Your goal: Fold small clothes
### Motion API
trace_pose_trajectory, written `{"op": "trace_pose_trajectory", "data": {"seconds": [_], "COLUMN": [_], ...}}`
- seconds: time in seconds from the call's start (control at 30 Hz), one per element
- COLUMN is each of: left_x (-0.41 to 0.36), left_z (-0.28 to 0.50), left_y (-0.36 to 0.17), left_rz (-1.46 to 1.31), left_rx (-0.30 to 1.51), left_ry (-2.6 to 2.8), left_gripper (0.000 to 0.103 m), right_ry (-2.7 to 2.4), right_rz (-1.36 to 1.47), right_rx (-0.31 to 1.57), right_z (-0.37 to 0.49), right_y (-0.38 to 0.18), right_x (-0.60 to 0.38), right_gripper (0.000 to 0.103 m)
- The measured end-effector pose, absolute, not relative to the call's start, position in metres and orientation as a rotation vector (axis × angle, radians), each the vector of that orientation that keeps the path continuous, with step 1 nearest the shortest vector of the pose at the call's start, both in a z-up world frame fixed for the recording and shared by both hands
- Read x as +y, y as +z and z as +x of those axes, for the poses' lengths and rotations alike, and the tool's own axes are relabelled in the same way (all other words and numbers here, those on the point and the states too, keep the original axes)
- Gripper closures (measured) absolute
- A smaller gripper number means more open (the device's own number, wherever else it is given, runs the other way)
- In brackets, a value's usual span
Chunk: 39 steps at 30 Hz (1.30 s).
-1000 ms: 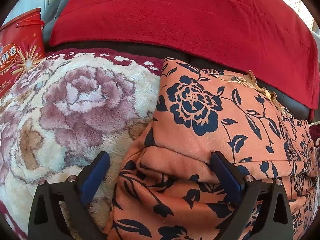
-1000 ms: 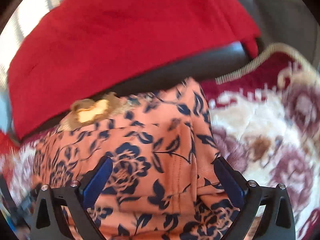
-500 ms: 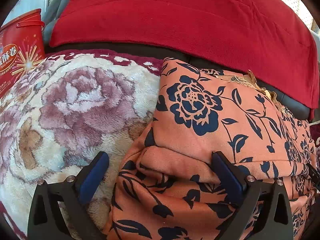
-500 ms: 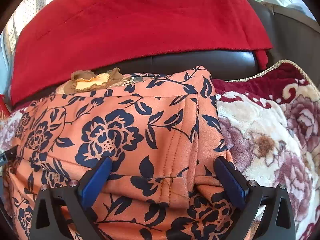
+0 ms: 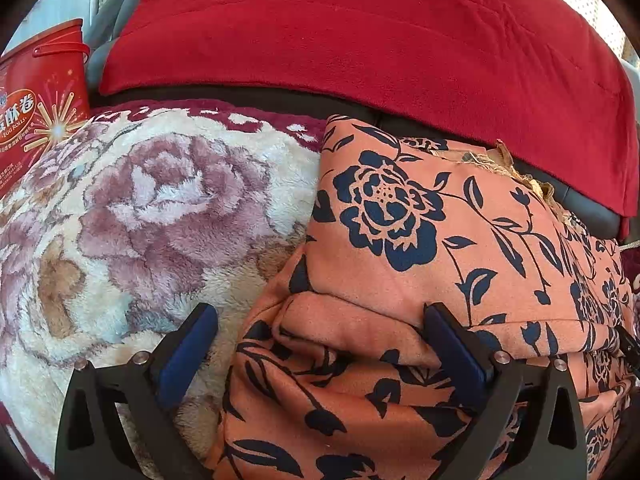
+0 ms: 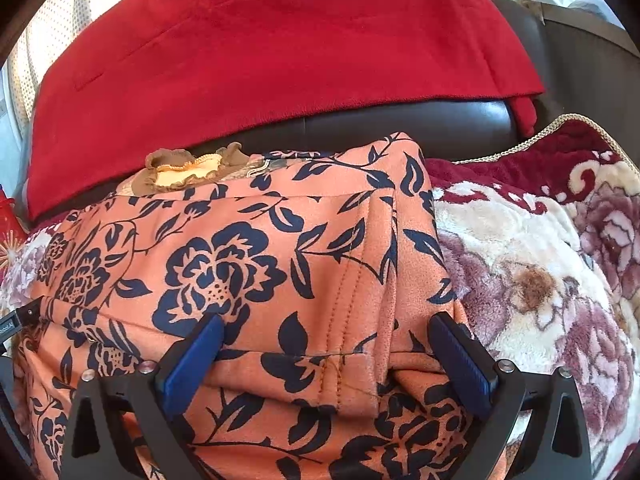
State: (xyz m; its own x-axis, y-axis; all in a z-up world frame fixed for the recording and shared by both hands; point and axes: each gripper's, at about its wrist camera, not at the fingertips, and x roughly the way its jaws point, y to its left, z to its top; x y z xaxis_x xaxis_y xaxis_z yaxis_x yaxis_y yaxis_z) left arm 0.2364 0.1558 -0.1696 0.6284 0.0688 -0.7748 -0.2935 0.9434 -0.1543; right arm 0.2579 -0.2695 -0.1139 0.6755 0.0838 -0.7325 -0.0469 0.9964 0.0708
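My right hand-held gripper (image 6: 326,354) has swung square to the garment (image 6: 240,264) and steadied; the left (image 5: 316,346) barely moved. Both sit spread, pinching nothing, over its folded near edge on the blanket (image 5: 132,216). Fold looks laid.

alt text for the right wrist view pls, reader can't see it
The open right gripper hovers over the folded edge of an orange garment with a dark blue flower print, lying on a plush floral blanket. Behind it, a red blanket drapes over a dark sofa back.
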Motion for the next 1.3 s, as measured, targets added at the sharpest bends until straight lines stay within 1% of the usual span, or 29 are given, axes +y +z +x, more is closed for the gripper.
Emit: {"op": "trace_pose_trajectory", "data": {"seconds": [0.83, 0.93, 0.97, 1.03, 1.1, 1.17, 1.23, 1.3], "left_x": [0.157, 0.161, 0.163, 0.161, 0.160, 0.160, 0.161, 0.167], "left_z": [0.235, 0.231, 0.227, 0.206, 0.169, 0.123, 0.088, 0.057], "left_y": [-0.171, -0.171, -0.165, -0.144, -0.115, -0.091, -0.084, -0.092], "left_rz": [-0.284, -0.304, -0.295, -0.240, -0.209, -0.190, -0.179, -0.199], "left_rx": [0.849, 0.835, 0.858, 0.861, 0.781, 0.727, 0.723, 0.756], "left_ry": [0.207, 0.191, 0.199, 0.228, 0.205, 0.183, 0.167, 0.164], "left_gripper": [0.000, 0.000, 0.000, 0.001, 0.001, 0.000, 0.000, 0.000], "right_ry": [0.077, 0.062, 0.060, 0.033, 0.116, 0.176, 0.162, 0.156], "right_rz": [0.078, 0.054, 0.043, 0.066, 0.188, 0.237, 0.231, 0.285], "right_rx": [0.811, 0.840, 0.860, 0.920, 0.905, 0.897, 0.928, 0.979], "right_z": [0.259, 0.262, 0.263, 0.249, 0.212, 0.175, 0.135, 0.108], "right_y": [-0.115, -0.114, -0.112, -0.100, -0.085, -0.079, -0.081, -0.090], "right_x": [-0.270, -0.266, -0.265, -0.267, -0.280, -0.296, -0.320, -0.349], "right_gripper": [0.000, 0.000, 0.000, 0.001, 0.000, 0.000, 0.000, 0.000]}}
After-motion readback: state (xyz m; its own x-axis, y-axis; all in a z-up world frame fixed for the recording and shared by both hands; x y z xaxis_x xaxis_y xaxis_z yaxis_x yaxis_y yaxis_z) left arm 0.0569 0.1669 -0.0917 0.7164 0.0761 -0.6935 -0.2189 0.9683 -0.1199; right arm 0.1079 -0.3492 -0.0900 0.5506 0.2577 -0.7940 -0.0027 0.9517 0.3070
